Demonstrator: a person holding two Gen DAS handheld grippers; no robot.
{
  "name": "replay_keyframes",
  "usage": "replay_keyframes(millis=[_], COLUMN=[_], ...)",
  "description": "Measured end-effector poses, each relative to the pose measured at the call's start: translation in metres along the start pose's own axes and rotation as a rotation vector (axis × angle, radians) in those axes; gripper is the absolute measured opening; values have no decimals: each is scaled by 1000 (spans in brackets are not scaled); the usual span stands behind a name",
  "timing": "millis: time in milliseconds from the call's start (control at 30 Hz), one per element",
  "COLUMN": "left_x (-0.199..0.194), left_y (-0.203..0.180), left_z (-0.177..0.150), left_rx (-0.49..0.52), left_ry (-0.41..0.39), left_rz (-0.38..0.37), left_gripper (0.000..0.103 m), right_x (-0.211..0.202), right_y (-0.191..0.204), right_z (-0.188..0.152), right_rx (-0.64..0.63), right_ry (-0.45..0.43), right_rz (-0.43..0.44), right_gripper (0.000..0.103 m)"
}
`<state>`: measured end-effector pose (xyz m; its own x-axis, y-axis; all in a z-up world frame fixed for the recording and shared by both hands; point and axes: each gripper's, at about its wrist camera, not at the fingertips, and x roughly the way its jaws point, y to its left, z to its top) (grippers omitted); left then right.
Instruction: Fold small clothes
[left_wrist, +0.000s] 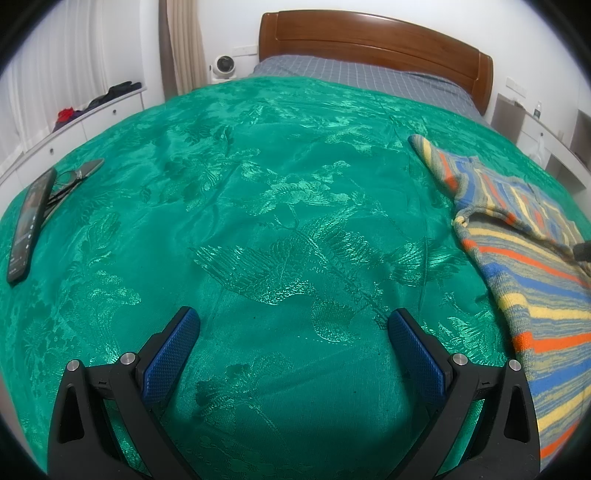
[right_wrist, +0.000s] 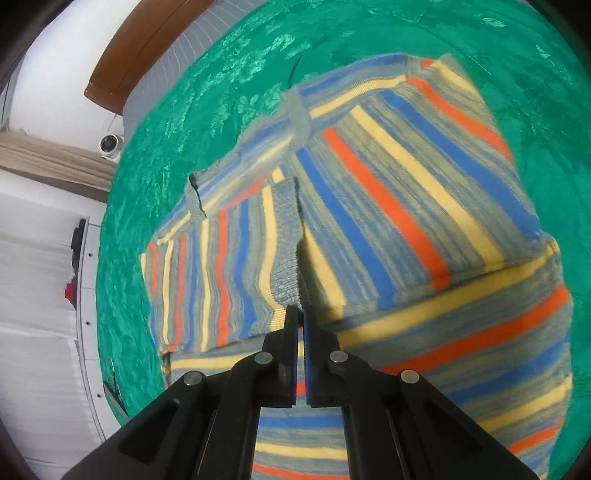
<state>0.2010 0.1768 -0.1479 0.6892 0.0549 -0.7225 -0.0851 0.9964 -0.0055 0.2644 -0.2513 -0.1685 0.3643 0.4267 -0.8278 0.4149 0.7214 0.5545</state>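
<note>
Right gripper (right_wrist: 300, 314) jaws pressed nearly together, only a thin slit between them; tips sit at the grey ribbed edge of the striped sweater (right_wrist: 388, 206), and they look pinched on that edge, though the knit between them is hard to make out

Left gripper (left_wrist: 293, 323) jaws spread wide, nothing between them, hovering over bare green bedspread (left_wrist: 258, 184); likely parked clear so the right can work the fold alone

Sweater lies on the bed toward the right side as the left wrist view has it, sleeve folded across the body, layers already doubled over. Judged: fold part done, the gripped edge probably being carried over or set flat

Further out: phone (left_wrist: 27, 225) at the bedspread's left edge, a dark cable and a second flat object beside it. Wooden headboard (left_wrist: 373, 40), grey checked sheet below it, small white fan (left_wrist: 221, 66) by the curtain

Containers: none in play. White drawer unit (left_wrist: 92, 122) at left, drawers closed, dark and red clothes heaped on top
</note>
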Motion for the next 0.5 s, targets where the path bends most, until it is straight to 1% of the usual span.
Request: replay_keyframes(millis=[100,233,333,367,400,433,467,500], left_x=[0,0,0,0,0,0,0,0], left_y=[0,0,0,0,0,0,0,0], left_z=[0,0,0,0,0,0,0,0], left_rx=[1,2,3,2,3,3,2,2], left_ry=[0,0,0,1,0,1,1,1], left_rz=[1,3,3,3,3,3,3,2], left_gripper=[102,102,102,102,102,102,102,102], right_x=[3,9,6,3,-2,-9,-16,-22], right_y=[-2,-8,-10,-10,-11,-12,-14,-16], right_z=[-5,-7,-9,-10,-11,-13,-15,-17], right_rx=[-16,-4,-6,-12,-25,-41,-56,-69], right_ry=[17,30,24,17,5,-9,-24,-37], right_rz=[-7,-2,9,7,12,19,26,31], right_gripper=[2,3,6,11,20,27,40,46])
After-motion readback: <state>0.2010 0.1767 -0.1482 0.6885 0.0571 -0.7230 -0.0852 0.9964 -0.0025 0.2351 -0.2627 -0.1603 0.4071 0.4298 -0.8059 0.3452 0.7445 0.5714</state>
